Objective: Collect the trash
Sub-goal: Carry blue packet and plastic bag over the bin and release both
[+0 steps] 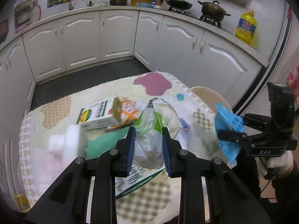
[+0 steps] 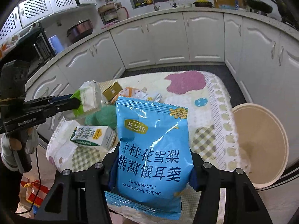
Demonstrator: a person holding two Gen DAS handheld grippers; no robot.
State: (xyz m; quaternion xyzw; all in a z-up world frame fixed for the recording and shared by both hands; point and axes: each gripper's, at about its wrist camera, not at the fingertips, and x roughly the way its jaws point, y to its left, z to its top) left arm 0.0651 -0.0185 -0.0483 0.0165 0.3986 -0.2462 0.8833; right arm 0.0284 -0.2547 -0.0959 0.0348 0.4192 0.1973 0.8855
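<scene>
My left gripper (image 1: 149, 136) is shut on a clear plastic bag with green print (image 1: 155, 119) and holds it above the table; it also shows in the right wrist view (image 2: 87, 99). My right gripper (image 2: 152, 168) is shut on a blue snack packet (image 2: 151, 149), held upright above the table's near edge; the packet also shows in the left wrist view (image 1: 228, 130). A round beige bin (image 2: 261, 143) stands open beside the table on the right, empty inside as far as I see.
On the patterned tablecloth (image 1: 155, 84) lie a white carton box (image 1: 99, 115), a milk carton (image 2: 93, 136), a green cloth (image 1: 106, 141), a white sponge (image 1: 65, 143) and a gold box (image 2: 112, 90). White kitchen cabinets (image 1: 115, 35) curve round behind.
</scene>
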